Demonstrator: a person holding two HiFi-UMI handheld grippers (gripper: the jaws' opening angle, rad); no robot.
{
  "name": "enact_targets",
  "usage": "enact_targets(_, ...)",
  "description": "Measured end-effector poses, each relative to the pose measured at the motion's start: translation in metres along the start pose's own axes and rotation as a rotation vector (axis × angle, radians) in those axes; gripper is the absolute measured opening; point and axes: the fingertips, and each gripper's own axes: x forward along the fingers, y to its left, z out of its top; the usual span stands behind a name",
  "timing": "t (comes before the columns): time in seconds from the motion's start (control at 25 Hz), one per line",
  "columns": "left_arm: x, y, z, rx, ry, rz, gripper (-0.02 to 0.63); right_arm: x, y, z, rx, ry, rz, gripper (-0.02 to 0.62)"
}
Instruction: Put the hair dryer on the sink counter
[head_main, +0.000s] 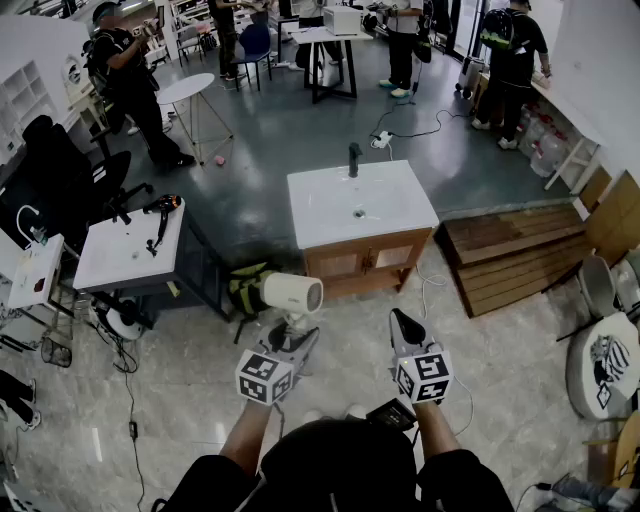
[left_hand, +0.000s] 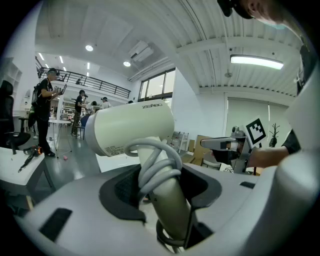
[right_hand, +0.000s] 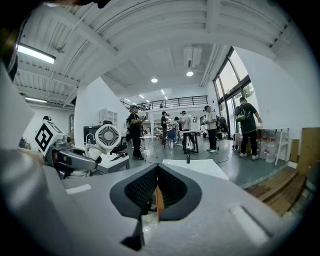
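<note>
A white hair dryer (head_main: 291, 295) with its grey cord wound round the handle is held upright in my left gripper (head_main: 288, 338), low in the head view. In the left gripper view the jaws are shut on the handle (left_hand: 167, 200) and the dryer's barrel (left_hand: 132, 129) points left. My right gripper (head_main: 403, 326) hovers beside it on the right, shut with nothing in it (right_hand: 157, 196). The sink counter (head_main: 330, 215), a white top with a black tap (head_main: 354, 158) on a wooden cabinet, stands on the floor just ahead of both grippers. The dryer's fan end (right_hand: 108, 137) shows at the left of the right gripper view.
A white side table (head_main: 115, 268) with a black hair tool (head_main: 161, 215) stands to the left. A green bag (head_main: 243, 288) lies by the cabinet's left foot. Wooden boards (head_main: 510, 250) lie to the right. Several people stand at the back, and a cable (head_main: 415, 132) runs across the floor.
</note>
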Motion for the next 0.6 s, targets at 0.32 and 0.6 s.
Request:
enact_targets(0.32,0.0,0.001,-0.001,0.003,0.006,0.012,0.218,0.0,-0.009,0.004,0.037,-0.048,-0.018,0.005)
enact_targets(0.6,0.002,0.001,0.0,0.0,0.008,0.019,0.218,0.002,-0.013,0.005,0.033,-0.046,-0.024,0.005)
